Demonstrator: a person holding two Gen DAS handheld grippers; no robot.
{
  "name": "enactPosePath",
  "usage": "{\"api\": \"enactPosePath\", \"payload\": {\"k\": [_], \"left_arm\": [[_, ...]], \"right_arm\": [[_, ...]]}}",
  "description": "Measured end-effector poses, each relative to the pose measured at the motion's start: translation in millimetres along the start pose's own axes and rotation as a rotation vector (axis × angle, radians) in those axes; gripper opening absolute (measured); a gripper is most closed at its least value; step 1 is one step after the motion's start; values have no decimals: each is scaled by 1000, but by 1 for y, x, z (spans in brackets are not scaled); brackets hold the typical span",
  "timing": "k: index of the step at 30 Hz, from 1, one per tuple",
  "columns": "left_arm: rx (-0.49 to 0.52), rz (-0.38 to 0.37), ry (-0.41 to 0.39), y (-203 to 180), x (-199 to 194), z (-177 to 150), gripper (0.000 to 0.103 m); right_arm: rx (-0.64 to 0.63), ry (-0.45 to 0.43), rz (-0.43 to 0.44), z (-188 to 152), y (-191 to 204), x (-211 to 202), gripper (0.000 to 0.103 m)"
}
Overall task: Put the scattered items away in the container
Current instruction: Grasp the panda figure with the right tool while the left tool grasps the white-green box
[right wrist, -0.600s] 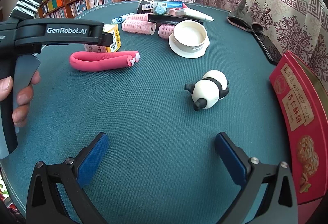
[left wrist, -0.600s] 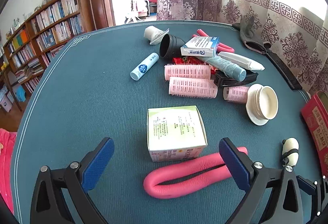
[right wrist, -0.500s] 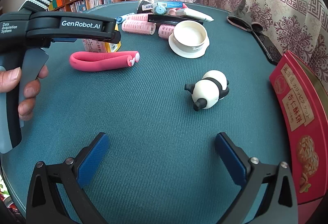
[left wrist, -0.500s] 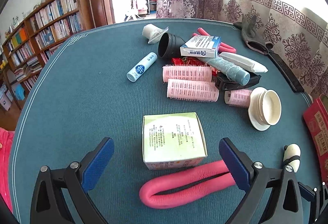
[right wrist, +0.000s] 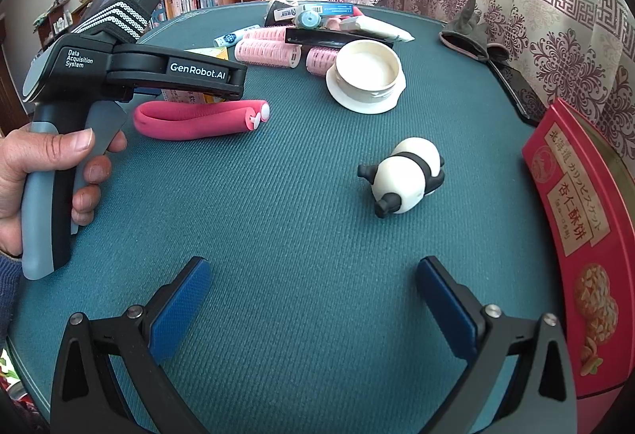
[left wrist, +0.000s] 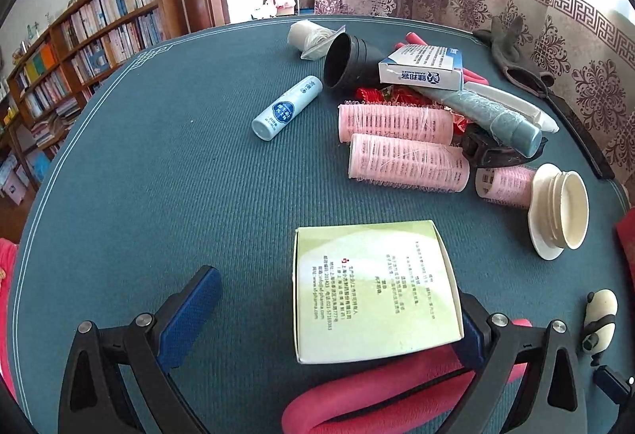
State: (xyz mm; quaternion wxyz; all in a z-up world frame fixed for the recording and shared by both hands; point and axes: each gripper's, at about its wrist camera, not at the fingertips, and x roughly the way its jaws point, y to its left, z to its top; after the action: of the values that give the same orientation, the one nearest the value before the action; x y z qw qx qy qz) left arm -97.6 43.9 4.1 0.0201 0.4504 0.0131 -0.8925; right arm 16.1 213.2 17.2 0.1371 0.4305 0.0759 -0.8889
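Note:
My left gripper (left wrist: 329, 319) is open, its fingers on either side of a pale green box (left wrist: 373, 291) on the blue-green table; the right finger is partly hidden behind the box. A folded pink foam roller (left wrist: 397, 394) lies just under the box. My right gripper (right wrist: 313, 299) is open and empty over bare table, a toy panda (right wrist: 405, 176) ahead of it. The red biscuit tin (right wrist: 575, 235) stands at the right edge. The left gripper body (right wrist: 131, 72) shows in the right wrist view, held by a hand.
A pile lies at the far side: pink hair rollers (left wrist: 397, 140), a black cup (left wrist: 349, 64), a blue-white box (left wrist: 420, 68), tubes (left wrist: 496, 116), a small blue-white bottle (left wrist: 285, 108), a white lid (left wrist: 559, 211). A grey glove (right wrist: 468, 33) lies far right. Bookshelves stand at left.
My left gripper has moved forward and down, so the green box now sits between its fingers. The right gripper has not moved.

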Motion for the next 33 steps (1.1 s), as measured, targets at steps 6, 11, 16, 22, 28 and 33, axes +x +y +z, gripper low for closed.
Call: {"api": "enactPosePath", "payload": {"k": [6,11,16,22,28,33], "left_arm": [[39,-29,-33,-1,-7,-3,74],[37,-50,-42,5,-14,-5,60],[-6,-22,-55,24,-23,-16,60],[-42,-20,-67,46,-31,-22,60],[-65,-22,-63,59,-36,-30,60],[-85,-18,-64,62,-37,-30,60]], "right_arm": [[0,-1,0,0,0,0,103],[2,-6,6,-1,-1,-1,103],[49,-28,70,0,-12,-7,103],[172,-42,94,9,-29,-6,100],[220,-46,13,31,-42,8,78],[239,-47,-30,47,-52,17,71]]}}
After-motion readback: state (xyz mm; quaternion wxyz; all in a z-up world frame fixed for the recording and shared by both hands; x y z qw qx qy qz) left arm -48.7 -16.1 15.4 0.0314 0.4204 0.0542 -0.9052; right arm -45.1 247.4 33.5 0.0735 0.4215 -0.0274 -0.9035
